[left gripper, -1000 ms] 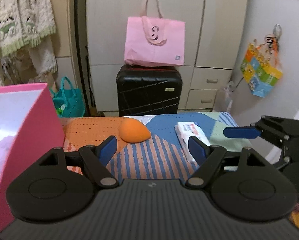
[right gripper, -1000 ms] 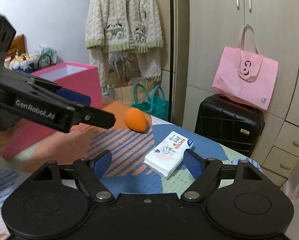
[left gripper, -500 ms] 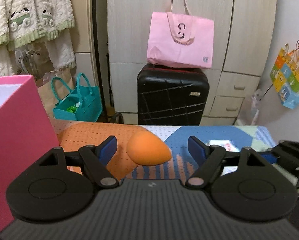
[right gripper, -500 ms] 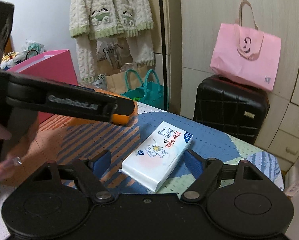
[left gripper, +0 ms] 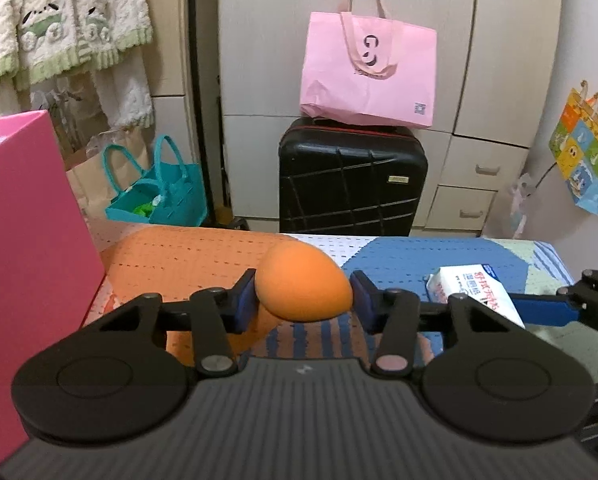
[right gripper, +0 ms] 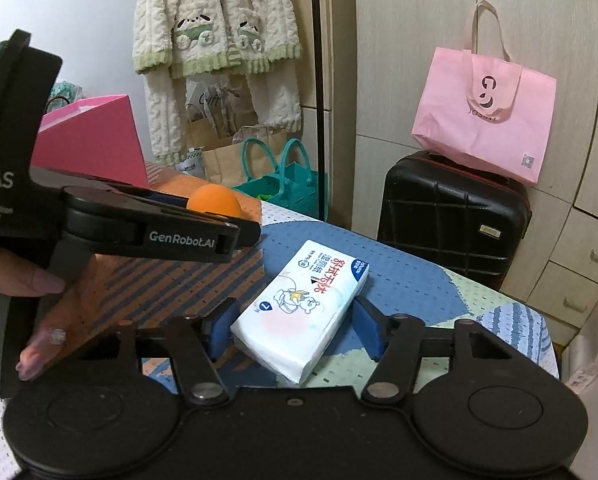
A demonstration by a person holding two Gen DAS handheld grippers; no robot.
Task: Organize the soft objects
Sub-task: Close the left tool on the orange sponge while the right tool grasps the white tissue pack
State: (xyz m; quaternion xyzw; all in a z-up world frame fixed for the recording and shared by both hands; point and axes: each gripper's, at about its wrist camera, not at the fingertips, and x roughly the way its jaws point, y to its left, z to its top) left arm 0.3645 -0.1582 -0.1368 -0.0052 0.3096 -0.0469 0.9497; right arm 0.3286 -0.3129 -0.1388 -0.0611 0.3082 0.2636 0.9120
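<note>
An orange egg-shaped sponge [left gripper: 305, 286] lies on the patterned table mat [left gripper: 403, 260]. My left gripper [left gripper: 303, 300] has the sponge between its blue pads; the jaws are closing and both pads touch its sides. A white pack of wet tissues [right gripper: 299, 308] lies on the blue patch of the mat. My right gripper [right gripper: 295, 322] straddles it, jaws closing, pads against its two long sides. In the right wrist view the left gripper [right gripper: 235, 236] reaches in from the left with the sponge [right gripper: 215, 202] behind it. The pack [left gripper: 475, 292] also shows in the left wrist view.
A tall pink box [left gripper: 27, 240] stands open-topped on the table at the left. Beyond the far table edge are a black suitcase [left gripper: 351, 184] with a pink tote bag [left gripper: 367, 68] on it, a teal basket [left gripper: 159, 196] and cupboards. A hand [right gripper: 27, 280] holds the left gripper.
Both grippers moved forward and down onto their objects. The left jaws closed in on the orange sponge, and the right jaws closed in on the tissue pack.
</note>
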